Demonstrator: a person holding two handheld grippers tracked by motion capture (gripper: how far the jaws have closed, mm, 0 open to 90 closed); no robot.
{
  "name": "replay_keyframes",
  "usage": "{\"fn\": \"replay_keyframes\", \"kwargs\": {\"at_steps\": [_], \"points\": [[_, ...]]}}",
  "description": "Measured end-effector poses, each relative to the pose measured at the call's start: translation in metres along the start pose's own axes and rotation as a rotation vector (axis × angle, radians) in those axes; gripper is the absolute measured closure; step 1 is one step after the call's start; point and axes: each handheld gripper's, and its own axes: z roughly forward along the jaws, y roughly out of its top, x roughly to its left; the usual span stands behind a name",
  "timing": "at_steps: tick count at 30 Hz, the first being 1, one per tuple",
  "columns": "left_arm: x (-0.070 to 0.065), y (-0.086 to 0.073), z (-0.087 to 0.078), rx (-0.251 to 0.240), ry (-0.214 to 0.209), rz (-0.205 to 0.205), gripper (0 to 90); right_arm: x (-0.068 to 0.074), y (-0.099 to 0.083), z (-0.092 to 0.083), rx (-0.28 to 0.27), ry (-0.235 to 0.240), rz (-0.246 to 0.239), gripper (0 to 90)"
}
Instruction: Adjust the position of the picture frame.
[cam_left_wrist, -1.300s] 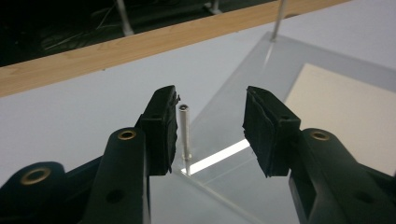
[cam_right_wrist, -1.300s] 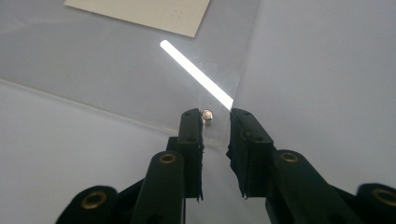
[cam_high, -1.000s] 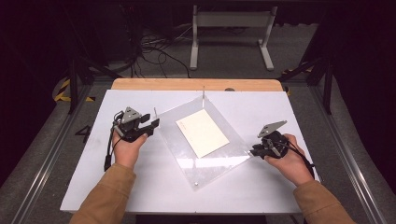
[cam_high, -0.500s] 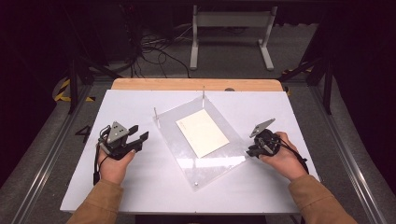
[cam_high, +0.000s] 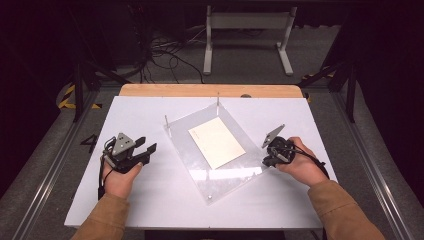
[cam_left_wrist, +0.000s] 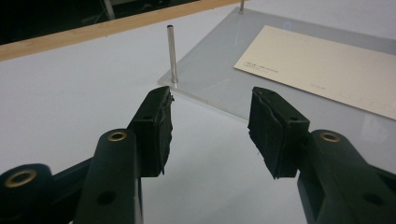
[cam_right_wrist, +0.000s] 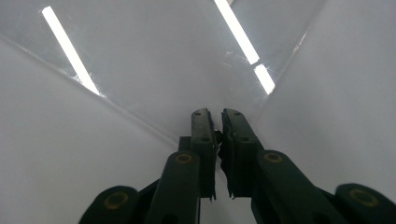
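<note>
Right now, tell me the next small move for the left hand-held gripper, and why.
Probably ease the left hand-held gripper forward to the near edge of the clear acrylic plate. Its jaws stand open and empty, short of that edge beside the thin metal post, while the right hand-held gripper, jaws just closed, sits at the plate's opposite edge.

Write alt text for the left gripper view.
Two open black gripper jaws hover over a white table with nothing between them. Just beyond lies a clear plastic sheet with a thin metal pin upright at its corner and a cream card on top.
</note>
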Motion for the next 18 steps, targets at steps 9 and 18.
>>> {"fn": "replay_keyframes", "kwargs": {"at_steps": [9, 18], "points": [[0.002, -0.005, 0.002, 0.016, -0.005, -0.014, 49.1, 0.029, -0.003, -0.002, -0.011, 0.082, -0.073, 83.2], [0.001, -0.007, 0.003, 0.024, -0.015, -0.023, 48.9, 0.070, -0.010, -0.003, -0.070, 0.118, -0.124, 83.2]]}}
